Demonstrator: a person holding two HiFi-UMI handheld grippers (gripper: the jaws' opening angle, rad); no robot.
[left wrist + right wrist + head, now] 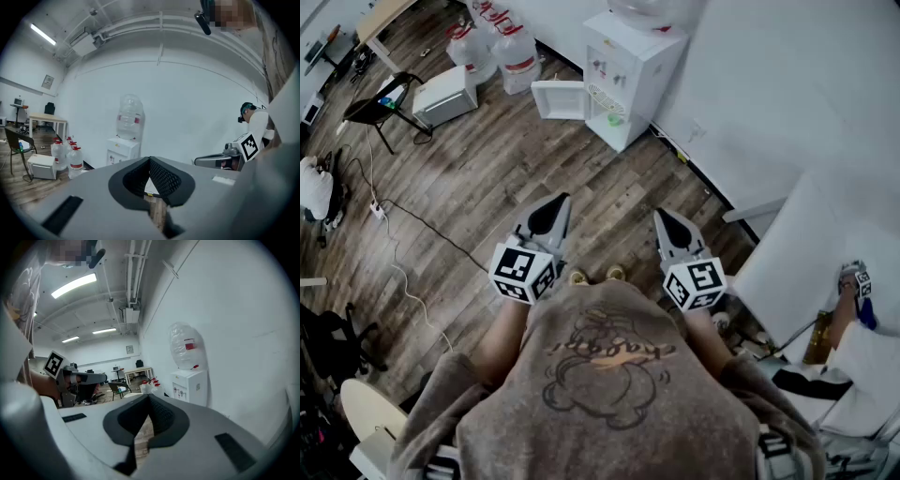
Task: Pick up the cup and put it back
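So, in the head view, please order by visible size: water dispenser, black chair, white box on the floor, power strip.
Largest: water dispenser.
Then black chair and white box, which look about alike, so I do not rank them.
Smallest: power strip.

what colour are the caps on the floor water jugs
Red, on the clear plastic water jugs; best seen in the left gripper view.

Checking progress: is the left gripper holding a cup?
No, the left gripper is shut, its jaws meeting with nothing between them.
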